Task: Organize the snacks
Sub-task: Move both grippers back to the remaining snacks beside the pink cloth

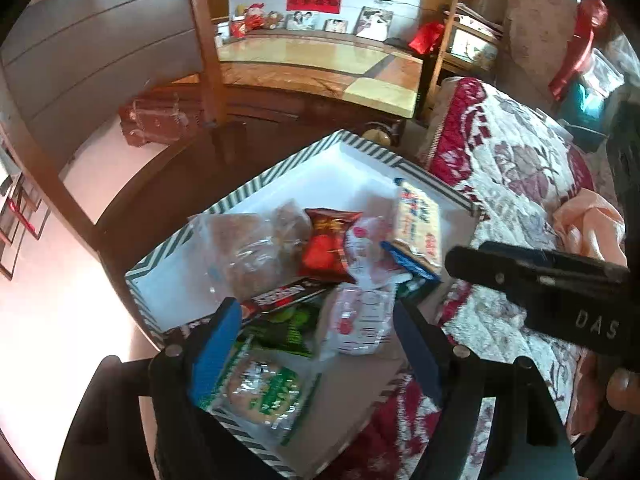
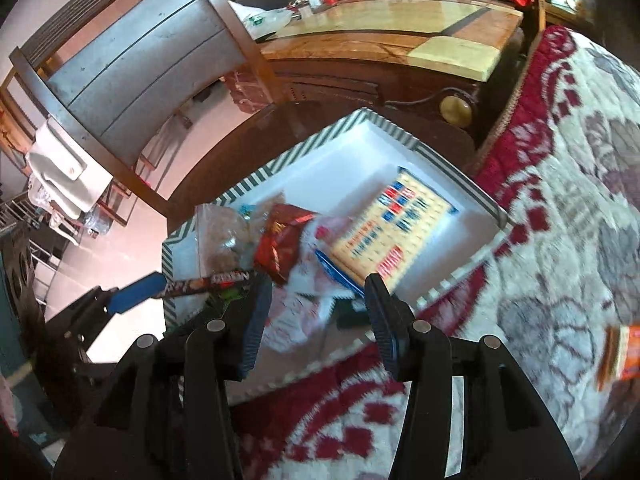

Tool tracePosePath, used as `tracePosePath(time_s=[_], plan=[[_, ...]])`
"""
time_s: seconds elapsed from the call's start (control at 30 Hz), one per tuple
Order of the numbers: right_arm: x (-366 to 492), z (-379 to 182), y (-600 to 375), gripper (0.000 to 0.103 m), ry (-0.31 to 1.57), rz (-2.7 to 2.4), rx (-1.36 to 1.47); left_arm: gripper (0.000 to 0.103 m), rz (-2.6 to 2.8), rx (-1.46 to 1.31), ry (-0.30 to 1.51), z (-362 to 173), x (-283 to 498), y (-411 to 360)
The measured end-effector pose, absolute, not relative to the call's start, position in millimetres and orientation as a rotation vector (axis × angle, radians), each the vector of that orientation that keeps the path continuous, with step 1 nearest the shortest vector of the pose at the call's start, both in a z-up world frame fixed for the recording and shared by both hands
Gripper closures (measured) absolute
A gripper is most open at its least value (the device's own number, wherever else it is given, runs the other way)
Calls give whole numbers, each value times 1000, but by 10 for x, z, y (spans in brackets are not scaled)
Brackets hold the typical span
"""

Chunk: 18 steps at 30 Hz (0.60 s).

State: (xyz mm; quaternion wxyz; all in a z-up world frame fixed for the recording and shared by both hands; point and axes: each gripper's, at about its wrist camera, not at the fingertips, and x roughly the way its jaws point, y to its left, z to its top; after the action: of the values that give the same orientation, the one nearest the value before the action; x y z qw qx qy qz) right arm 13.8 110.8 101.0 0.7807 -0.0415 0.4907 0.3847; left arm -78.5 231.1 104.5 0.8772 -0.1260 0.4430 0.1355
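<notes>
Striped-rimmed white cardboard box [image 1: 256, 184] on the floral bed quilt [image 1: 516, 184], holding crinkly foil and clear-film snack packets [image 1: 328, 248]: light, slippery, crushable, best pinched at a sealed edge. Left claw [image 1: 316, 344] gapes wide over the near packets, gripping nothing; right claw [image 2: 316, 320] stands part-open, empty.
</notes>
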Motion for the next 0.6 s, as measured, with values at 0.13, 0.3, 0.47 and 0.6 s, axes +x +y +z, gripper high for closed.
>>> tracePosePath(time_s=[0.13,0.3,0.47,0.6], plan=[[79,1005,848,55,1059,796,-88,22,246,-244,918,1093,-735,2111],[31,979,487,55,1064,742,-76,22,195,-217,919,1111,-666,1829],[19,950,115,55,1073,685,-42,22,145,-191,928,1106,-578,1548],[26,919,-176,55,1080,641,-11,22,106,-160,937,1099,-523,1316]])
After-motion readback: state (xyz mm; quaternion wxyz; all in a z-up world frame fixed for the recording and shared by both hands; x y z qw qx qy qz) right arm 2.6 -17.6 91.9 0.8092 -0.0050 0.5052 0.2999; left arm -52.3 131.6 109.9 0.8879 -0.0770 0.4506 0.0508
